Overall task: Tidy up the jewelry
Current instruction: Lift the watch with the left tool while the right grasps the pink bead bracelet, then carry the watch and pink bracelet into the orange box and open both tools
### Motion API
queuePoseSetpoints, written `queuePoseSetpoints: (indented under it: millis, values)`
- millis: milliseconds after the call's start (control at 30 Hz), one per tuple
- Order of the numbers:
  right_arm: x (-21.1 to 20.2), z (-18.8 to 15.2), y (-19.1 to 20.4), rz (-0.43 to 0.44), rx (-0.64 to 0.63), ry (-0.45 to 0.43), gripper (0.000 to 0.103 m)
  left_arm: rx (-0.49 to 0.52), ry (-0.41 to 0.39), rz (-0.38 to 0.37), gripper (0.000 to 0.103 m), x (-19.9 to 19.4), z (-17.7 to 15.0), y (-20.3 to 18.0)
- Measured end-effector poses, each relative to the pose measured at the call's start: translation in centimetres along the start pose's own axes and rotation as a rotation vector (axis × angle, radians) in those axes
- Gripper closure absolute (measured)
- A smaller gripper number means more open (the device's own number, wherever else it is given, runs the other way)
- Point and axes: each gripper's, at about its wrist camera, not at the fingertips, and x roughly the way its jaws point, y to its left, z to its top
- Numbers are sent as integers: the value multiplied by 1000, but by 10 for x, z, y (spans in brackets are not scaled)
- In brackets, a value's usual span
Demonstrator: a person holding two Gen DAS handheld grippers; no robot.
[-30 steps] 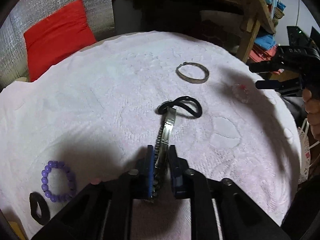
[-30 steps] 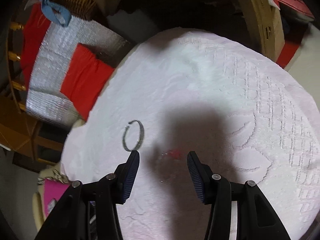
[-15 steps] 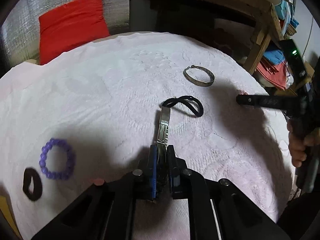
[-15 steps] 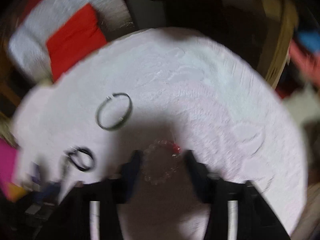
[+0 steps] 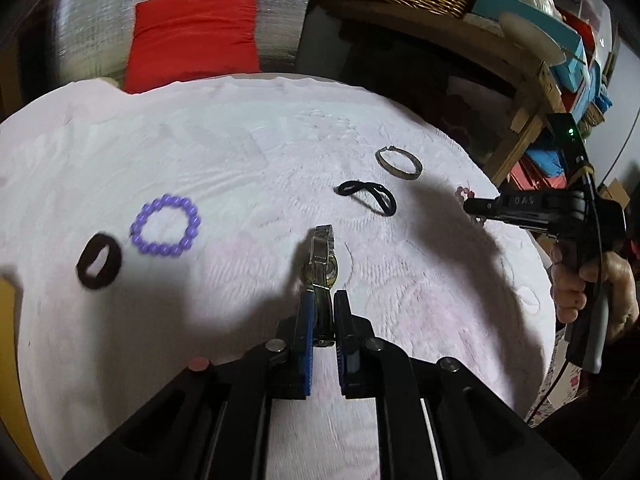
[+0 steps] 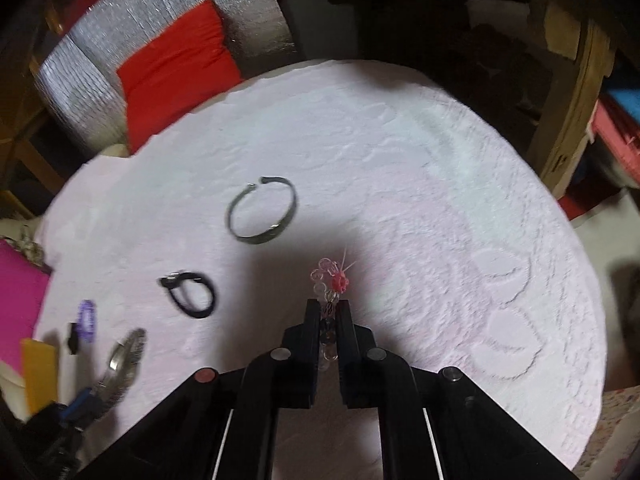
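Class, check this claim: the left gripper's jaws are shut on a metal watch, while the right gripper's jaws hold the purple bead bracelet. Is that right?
Not quite. The right gripper holds the clear bead bracelet with a red bead, as the right wrist view shows. The purple bead bracelet lies on the white cloth. The left gripper does hold the metal watch.
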Motion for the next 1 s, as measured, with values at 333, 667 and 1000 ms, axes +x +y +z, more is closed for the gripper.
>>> queuePoseSetpoints:
  millis: [333, 667, 1000]
  values:
    - [-16, -2, 6, 247, 59, 18, 95, -37, -51, 11, 93, -46, -14, 1]
    - [-30, -8, 30, 371, 50, 14, 95, -70, -95, 22, 94, -88, -20, 5]
    - [-14, -26, 98, 392, -64, 66, 94, -119, -138, 65, 94, -128, -27, 31]
